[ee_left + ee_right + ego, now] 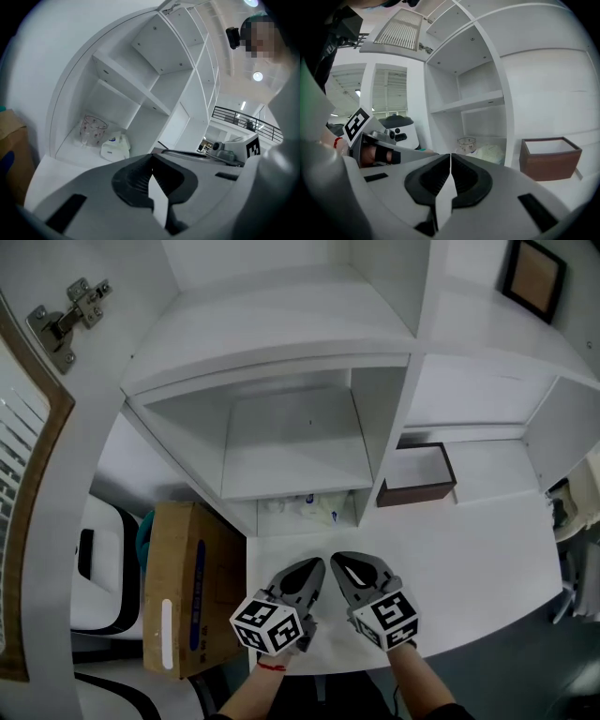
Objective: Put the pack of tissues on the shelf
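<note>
The pack of tissues lies in the low cubby of the white shelf unit, beside a clear patterned glass. The left gripper view shows the pack to the right of the glass. In the right gripper view the pack sits just behind the glass. My left gripper and right gripper hover side by side over the white counter, short of the cubby. Both are shut with nothing between the jaws.
A brown open box stands in the compartment right of the cubby. A cardboard box and a white appliance sit left of the counter. An open cabinet door with a hinge hangs at the far left.
</note>
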`<action>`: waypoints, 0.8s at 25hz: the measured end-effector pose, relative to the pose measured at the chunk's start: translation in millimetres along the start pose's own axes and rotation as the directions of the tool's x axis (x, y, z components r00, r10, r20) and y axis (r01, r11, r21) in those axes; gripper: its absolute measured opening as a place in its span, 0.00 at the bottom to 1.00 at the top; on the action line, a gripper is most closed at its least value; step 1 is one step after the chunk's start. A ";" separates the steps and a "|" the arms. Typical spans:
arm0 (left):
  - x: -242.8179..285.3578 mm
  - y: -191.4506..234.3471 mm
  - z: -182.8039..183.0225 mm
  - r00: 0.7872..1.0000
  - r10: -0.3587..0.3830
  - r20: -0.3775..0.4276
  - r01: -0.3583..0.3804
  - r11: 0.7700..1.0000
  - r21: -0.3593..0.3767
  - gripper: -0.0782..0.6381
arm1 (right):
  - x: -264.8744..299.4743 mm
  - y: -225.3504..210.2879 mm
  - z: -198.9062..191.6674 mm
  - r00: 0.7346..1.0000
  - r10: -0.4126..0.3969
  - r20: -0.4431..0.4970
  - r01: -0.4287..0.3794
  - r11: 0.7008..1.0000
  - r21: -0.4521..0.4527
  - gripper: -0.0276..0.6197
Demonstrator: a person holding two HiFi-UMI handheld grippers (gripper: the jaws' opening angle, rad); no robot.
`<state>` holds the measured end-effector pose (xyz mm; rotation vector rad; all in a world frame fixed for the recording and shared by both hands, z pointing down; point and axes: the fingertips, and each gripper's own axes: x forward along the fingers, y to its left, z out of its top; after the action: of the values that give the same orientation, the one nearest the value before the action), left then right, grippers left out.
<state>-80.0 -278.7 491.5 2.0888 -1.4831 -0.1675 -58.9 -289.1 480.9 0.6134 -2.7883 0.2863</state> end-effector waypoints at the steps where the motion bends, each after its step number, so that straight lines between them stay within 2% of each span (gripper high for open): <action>1: -1.7 -3.5 -0.2 1.000 0.000 -0.004 0.000 1.000 0.010 0.12 | -4.4 3.4 1.6 1.000 0.005 0.003 -0.005 1.000 0.002 0.06; 9: -12.7 -24.6 1.4 1.000 -0.013 -0.024 0.014 0.997 0.070 0.12 | -28.0 20.9 16.4 0.999 0.022 0.030 -0.023 0.999 0.031 0.06; 20: -30.1 -52.3 18.9 0.999 -0.047 -0.026 0.050 0.988 0.148 0.12 | -54.0 43.6 47.4 0.996 0.057 0.066 -0.058 0.998 0.008 0.06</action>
<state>-55.8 -247.0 442.5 2.2385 -1.4723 -0.0532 -41.0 -241.4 413.9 0.5548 -2.8731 0.2966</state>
